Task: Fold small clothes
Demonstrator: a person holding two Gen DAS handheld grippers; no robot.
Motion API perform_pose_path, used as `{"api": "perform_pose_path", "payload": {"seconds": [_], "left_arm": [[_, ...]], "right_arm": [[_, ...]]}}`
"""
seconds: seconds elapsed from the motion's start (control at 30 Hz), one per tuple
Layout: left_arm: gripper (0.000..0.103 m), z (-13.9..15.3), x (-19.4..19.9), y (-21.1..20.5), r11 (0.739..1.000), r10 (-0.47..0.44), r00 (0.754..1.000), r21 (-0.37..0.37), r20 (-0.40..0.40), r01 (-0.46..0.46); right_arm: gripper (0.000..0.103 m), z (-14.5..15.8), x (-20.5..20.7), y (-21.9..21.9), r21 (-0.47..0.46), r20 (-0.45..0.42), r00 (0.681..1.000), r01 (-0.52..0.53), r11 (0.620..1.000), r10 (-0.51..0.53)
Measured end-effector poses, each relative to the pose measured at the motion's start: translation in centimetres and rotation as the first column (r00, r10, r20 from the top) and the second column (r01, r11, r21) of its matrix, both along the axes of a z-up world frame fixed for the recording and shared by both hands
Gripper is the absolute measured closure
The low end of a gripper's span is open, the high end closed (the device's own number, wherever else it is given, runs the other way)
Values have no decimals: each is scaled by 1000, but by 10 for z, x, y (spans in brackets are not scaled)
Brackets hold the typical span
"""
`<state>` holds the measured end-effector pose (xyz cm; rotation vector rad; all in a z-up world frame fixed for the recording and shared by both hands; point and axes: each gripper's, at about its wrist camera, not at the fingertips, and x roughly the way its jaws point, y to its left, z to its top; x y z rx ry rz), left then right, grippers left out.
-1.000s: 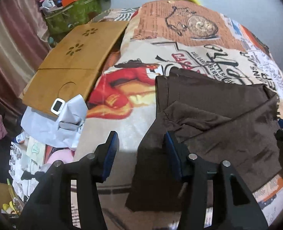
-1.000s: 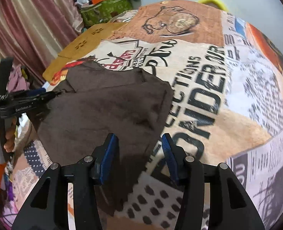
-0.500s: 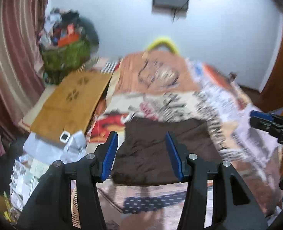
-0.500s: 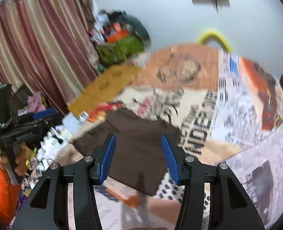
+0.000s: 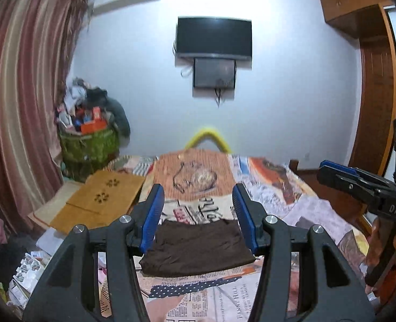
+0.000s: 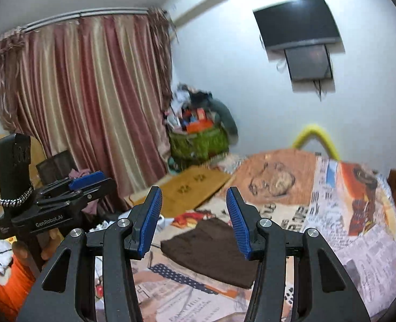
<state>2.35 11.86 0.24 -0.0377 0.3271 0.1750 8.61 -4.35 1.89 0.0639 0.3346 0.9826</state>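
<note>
Lying folded, brown cloth [image 5: 198, 247] below jaws (both empty)

My left gripper [image 5: 198, 214] and right gripper [image 6: 192, 220] are black frames with ribbed blue pads [image 5: 152, 216] and silver screws [image 6: 77, 232]; white "GenRobot.AI" lettering, braided cord, orange sleeve [image 6: 7, 287].

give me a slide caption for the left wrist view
Open left hand-held gripper raised above folded brown garment on newspaper-print bedspread.
</note>
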Motion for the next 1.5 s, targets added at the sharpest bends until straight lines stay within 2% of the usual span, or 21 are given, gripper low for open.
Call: {"api": "perform_pose_path", "payload": {"seconds": [0.2, 0.33, 0.4, 0.5, 0.63, 0.67, 0.97, 1.5], "left_arm": [[41, 3, -30, -15, 1000, -1, 998, 13, 67, 0], [33, 1, -40, -20, 1000, 10, 997, 22, 82, -12], [19, 0, -47, -24, 999, 14, 995, 30, 95, -17], [0, -2, -54, -29, 999, 14, 994, 40, 112, -19], [0, -4, -58, -31, 999, 18, 993, 39, 114, -22], [0, -4, -58, -30, 999, 18, 994, 29, 112, -21], [0, -6, -62, -21, 999, 37, 993, -23, 115, -35], [0, -7, -63, -18, 999, 41, 993, -33, 112, -37]], "right_arm": [[54, 6, -43, -7, 29, 124, 991, 43, 999, -46], [52, 5, -51, -8, 53, 121, 991, 55, 997, -61], [36, 4, -51, -9, 63, 113, 991, 67, 996, -74], [23, 4, -55, -9, 55, 141, 984, 103, 993, -110], [9, 6, -56, -10, 57, 160, 976, 139, 989, -146], [1, 6, -56, -11, 61, 161, 975, 145, 988, -153], [0, 4, -61, -13, 61, 158, 973, 161, 985, -168], [0, -3, -62, -15, 39, 139, 976, 164, 986, -168]]}}
